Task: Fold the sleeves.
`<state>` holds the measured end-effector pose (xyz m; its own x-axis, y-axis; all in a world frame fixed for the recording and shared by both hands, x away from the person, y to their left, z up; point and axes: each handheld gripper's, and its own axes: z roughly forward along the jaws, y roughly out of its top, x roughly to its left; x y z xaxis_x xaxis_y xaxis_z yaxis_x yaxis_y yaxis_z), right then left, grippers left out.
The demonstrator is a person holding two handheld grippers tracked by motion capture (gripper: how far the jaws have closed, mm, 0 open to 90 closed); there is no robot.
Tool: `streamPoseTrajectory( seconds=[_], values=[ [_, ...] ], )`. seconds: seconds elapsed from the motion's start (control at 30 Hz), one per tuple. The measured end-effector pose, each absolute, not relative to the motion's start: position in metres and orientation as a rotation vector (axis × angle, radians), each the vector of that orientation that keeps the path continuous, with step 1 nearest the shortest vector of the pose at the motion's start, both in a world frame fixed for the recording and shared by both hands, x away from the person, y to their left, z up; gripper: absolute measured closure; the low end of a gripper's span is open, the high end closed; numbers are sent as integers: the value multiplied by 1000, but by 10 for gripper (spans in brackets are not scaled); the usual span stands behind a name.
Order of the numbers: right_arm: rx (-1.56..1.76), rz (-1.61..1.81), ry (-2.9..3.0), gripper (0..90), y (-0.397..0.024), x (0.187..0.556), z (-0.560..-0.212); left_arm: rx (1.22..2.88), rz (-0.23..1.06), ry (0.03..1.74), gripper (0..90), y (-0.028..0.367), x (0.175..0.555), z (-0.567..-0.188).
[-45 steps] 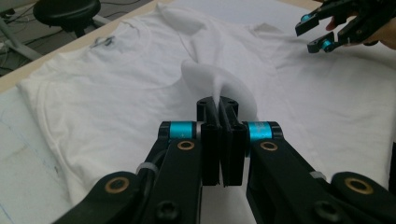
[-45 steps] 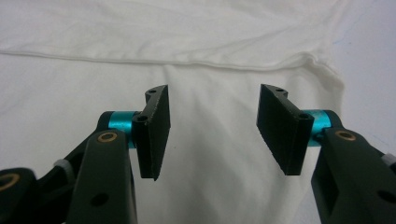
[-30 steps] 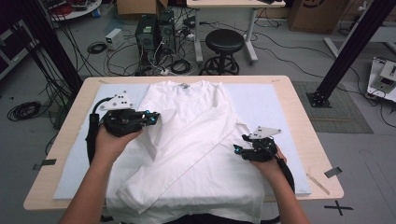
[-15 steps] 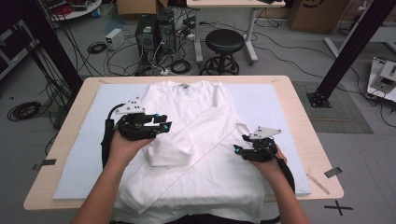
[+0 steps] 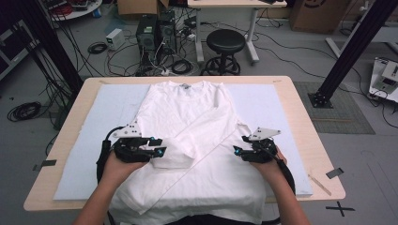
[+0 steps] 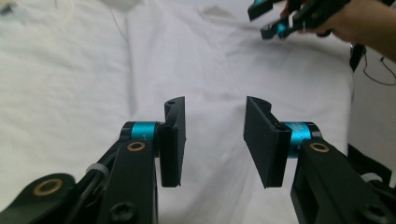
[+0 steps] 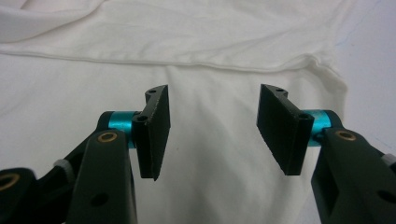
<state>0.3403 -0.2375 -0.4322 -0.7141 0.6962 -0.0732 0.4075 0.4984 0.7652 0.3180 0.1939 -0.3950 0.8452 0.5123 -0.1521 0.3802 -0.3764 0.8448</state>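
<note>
Change since earlier frame: left claw has come down and toward the person, carrying the sleeve across the shirt body; its jaws have just been opening, with nothing between them.
Left claw state: open, pads clear of the cloth, low over the T-shirt.
Right claw state: right claw open and empty, hovering at the opposite edge of the T-shirt.
Task item location: white T-shirt spread flat on a pale blue mat on the wooden table, collar away from the person.
Progress: one sleeve folded inward; remaining folds likely outstanding, though the hem is partly hidden.
Materials: soft, matte knit cotton, lightly creased, stitched seams; rigid black flat claw pads.
</note>
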Motion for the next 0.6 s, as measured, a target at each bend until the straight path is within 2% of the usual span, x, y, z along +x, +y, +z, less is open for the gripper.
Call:
streamPoseTrajectory(
  seconds=[0.23, 0.3, 0.43, 0.6],
  values=[
    [916, 1073, 2368, 454, -239, 338, -431, 2084, 154, 715, 611, 199, 321, -420],
    [921, 1076, 2367, 454, -240, 338, -432, 2119, 142, 716, 676, 197, 321, -426],
    [912, 1067, 2375, 453, -238, 339, -433, 2205, 158, 676, 875, 189, 320, -431],
    [913, 1070, 2376, 454, -238, 339, -433, 2184, 171, 633, 881, 190, 316, -419]
  ],
)
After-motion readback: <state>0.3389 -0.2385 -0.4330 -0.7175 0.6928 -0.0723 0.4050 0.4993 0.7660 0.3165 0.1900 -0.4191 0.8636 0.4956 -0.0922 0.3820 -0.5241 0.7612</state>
